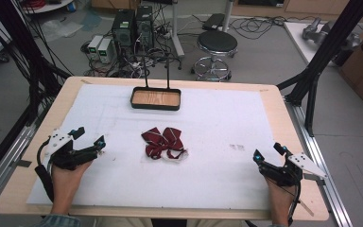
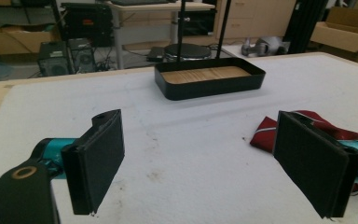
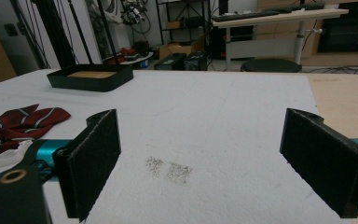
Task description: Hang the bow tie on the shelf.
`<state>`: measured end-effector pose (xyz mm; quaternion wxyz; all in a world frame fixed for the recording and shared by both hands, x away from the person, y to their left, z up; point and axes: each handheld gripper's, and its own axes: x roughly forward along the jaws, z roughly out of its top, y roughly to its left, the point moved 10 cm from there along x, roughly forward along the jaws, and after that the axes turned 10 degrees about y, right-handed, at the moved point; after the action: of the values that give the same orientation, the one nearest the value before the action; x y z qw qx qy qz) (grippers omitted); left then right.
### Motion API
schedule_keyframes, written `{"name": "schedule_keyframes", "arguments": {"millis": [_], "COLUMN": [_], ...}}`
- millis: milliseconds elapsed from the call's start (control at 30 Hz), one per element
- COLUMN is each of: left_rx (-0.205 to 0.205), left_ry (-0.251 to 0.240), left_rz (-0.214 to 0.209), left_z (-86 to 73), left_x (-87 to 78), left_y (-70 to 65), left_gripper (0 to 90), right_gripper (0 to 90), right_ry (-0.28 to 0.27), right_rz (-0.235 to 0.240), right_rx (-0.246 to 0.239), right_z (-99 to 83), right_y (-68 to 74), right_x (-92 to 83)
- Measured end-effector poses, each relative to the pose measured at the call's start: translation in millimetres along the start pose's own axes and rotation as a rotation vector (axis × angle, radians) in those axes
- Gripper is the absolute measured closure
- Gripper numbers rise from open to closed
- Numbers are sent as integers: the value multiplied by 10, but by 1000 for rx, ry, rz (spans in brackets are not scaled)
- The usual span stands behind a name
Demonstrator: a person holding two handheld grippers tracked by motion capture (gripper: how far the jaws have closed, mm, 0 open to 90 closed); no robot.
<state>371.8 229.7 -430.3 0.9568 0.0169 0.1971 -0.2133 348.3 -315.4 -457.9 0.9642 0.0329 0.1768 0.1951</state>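
A dark red bow tie with thin pale stripes [image 1: 163, 142], made of cloth and lying partly on a small white backing, rests near the middle of the table [image 1: 33, 189], on the white sheet [image 1: 227, 179] that covers most of the wooden top. It is flat, with its two wings spreading side to side, so its long axis runs roughly parallel to the near edge of the table. The left tool [image 1: 89, 135] rests close to the left edge, its jaws spread apart with nothing between them, and they point toward the middle of the table; in the left gripper view the bow tie [image 2: 303, 122] shows just past the right-hand jaw, so it lies ahead and off to that tool's right. The right tool [image 1: 268, 151] sits near the right edge by the near corner, also released and empty, and in the right gripper view the bow tie [image 3: 16, 123] lies well off to the left of its jaws. Judging from the high view, the left tool is somewhat nearer to the tie than the right one, which would make it the likelier one to reach in first, closing across a wing or the knot rather than along the length. A black rectangular tray with a wooden floor [image 1: 155, 107] stands near the far edge, straight beyond the bow tie and well apart from both tools.
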Motion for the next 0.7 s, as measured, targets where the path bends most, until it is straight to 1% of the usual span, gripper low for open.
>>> {"name": "schedule_keyframes", "arguments": {"millis": [67,100,133,167,200,233,267,300,333,367,400,467,500,533,567,600,633,667,700], "left_rx": [13,29,29,42,56,67,67,83,83,94,94,114,137,137,163,163,175,182,182], "left_ry": [-2,-6,-6,2,5,2,2,14,14,26,26,46,69,69,103,103,111,128,128], "left_rz": [-17,-38,-38,-47,-45,-67,-67,-85,-85,-120,-120,-148,-188,-188,-229,-229,-247,-297,-297], "left_z": [26,60,60,72,89,130,130,154,154,172,172,183,186,186,175,175,169,156,156], "left_x": [29,68,68,94,122,193,193,279,279,378,378,482,576,576,711,711,763,857,857], "left_y": [-48,-114,-114,-149,-175,-245,-245,-326,-326,-425,-425,-532,-638,-638,-761,-761,-809,-929,-929], "left_gripper": [173,176,178,182,184,185,189,194,195,198,206,221,235,240,244,257,272,277,278], "right_gripper": [112,112,112,112,112,112,112,112,112,112,112,112,112,112,112,112,112,112,112], "right_ry": [1,-1,-1,-2,-2,-3,0,-2,-2,-3,-3,-4,-3,-3,-4,-5,-4,-4,-5], "right_rz": [-1,-1,-1,-2,-1,-2,-4,-5,-5,-5,-5,-7,-8,-8,-8,-5,-5,-6,-5], "right_rx": [1,5,5,4,4,4,10,9,14,10,10,15,15,15,15,15,16,14,16], "right_z": [-1,-1,-1,0,-2,-1,-4,-2,-3,-2,-2,-4,-5,-5,-3,-3,-3,-3,-1], "right_y": [-3,-4,-4,-8,-6,-8,-8,-12,-11,-15,-15,-19,-21,-21,-20,-19,-16,-17,-14], "right_x": [-3,-5,-5,-5,-7,-8,-11,-11,-12,-14,-14,-18,-19,-19,-19,-17,-16,-15,-16]}}
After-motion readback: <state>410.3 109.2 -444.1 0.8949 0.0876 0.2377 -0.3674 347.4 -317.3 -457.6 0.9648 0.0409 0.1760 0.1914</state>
